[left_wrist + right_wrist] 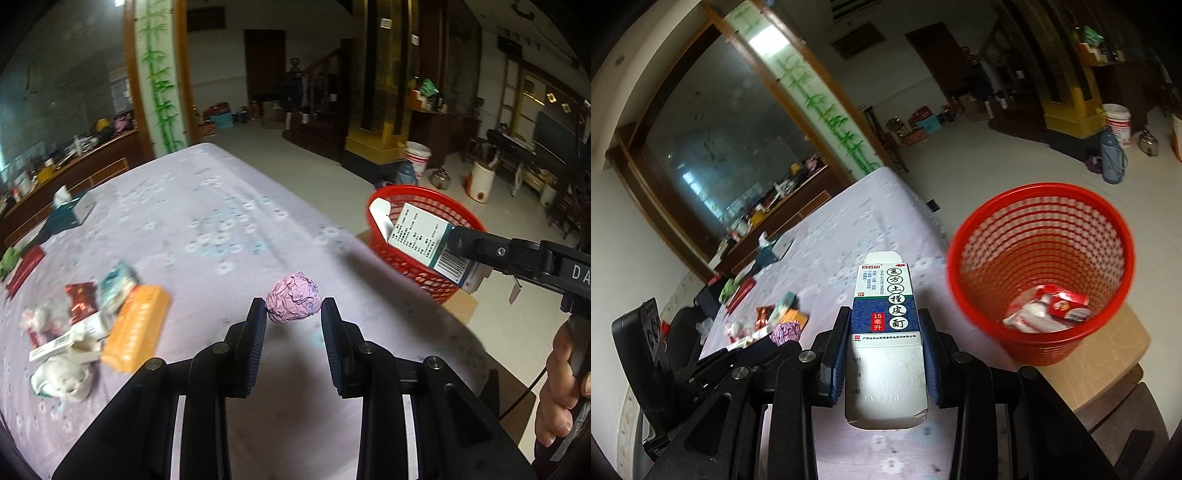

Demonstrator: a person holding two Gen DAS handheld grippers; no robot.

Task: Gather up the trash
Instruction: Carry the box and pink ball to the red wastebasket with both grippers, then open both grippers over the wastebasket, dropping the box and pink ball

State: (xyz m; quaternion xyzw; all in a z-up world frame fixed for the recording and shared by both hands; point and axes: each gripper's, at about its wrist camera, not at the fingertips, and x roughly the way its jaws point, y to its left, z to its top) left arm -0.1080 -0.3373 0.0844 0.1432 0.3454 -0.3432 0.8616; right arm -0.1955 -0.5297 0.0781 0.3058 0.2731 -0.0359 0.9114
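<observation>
A person's hand [565,387] grips the handle of the right gripper [884,332], whose fingers clamp a blue-and-white medicine box [886,321] level in the air, near the rim of a red mesh basket [1108,332]. The left gripper [293,314] reaches low over the tablecloth [207,206], jaws parted either side of a crumpled pink paper ball [293,302].

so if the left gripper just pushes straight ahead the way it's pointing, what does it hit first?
The pink crumpled paper ball, sitting on the tablecloth just off the open left gripper fingertips, roughly centred between them. Beyond it looks like bare cloth; exact depth is unclear.
</observation>
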